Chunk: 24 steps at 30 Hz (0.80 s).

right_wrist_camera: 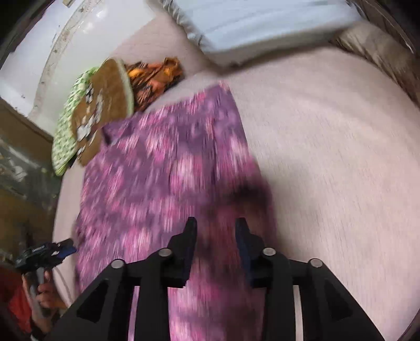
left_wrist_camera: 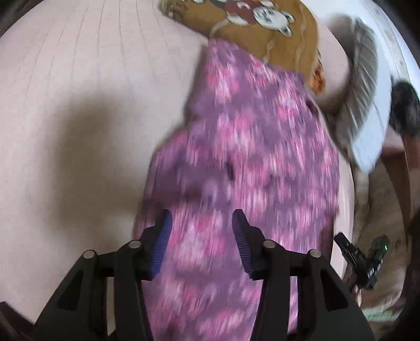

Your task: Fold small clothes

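Observation:
A purple and pink patterned garment [left_wrist_camera: 249,144] lies stretched out on the pale pink bed [left_wrist_camera: 78,105], blurred by motion. My left gripper [left_wrist_camera: 202,213] hovers over its near end, jaws apart, blue pads not pressing on the cloth. In the right wrist view the same garment [right_wrist_camera: 162,162] runs away from my right gripper [right_wrist_camera: 216,221], which is also open above it with nothing pinched. Each gripper shows small at the edge of the other's view.
A brown garment with a cartoon print [right_wrist_camera: 105,105] overlaps the purple one's far end, on a green patterned cloth [right_wrist_camera: 65,126]. An orange garment [right_wrist_camera: 155,76] and a pale blue pillow [right_wrist_camera: 262,23] lie beyond. A hand [right_wrist_camera: 44,291] holds the left gripper's handle beside the bed edge.

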Motion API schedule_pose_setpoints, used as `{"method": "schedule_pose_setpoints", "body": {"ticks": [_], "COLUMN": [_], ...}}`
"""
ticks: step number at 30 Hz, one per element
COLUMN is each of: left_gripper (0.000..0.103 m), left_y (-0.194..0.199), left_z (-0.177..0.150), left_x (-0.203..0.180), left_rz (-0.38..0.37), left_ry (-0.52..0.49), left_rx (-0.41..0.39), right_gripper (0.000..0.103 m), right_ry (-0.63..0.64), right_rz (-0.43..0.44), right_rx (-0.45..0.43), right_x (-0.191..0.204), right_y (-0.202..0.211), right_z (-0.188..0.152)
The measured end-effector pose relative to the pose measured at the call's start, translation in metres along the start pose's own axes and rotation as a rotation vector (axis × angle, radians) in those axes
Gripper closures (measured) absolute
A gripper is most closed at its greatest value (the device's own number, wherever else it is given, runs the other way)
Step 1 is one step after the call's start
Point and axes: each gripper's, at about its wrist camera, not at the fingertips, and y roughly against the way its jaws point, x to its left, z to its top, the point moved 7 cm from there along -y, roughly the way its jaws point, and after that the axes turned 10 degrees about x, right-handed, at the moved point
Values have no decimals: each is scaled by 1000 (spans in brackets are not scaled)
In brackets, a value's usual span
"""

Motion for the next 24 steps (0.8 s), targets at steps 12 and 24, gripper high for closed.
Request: {"method": "schedule_pose_setpoints", "body": {"ticks": [12, 24], "left_gripper": [48, 35], "left_y": [-11, -32], "left_z": [-161, -205], "left_x": [28, 17], "left_rz": [-1, -125], "left_ry": [-95, -150], "left_rx": [182, 199], "right_gripper": [59, 51], "right_ry": [14, 139], "right_rz": [7, 62], "right_rx": [78, 211], "right_x": [-44, -43], "right_y": [55, 52], "right_z": [-154, -243]}}
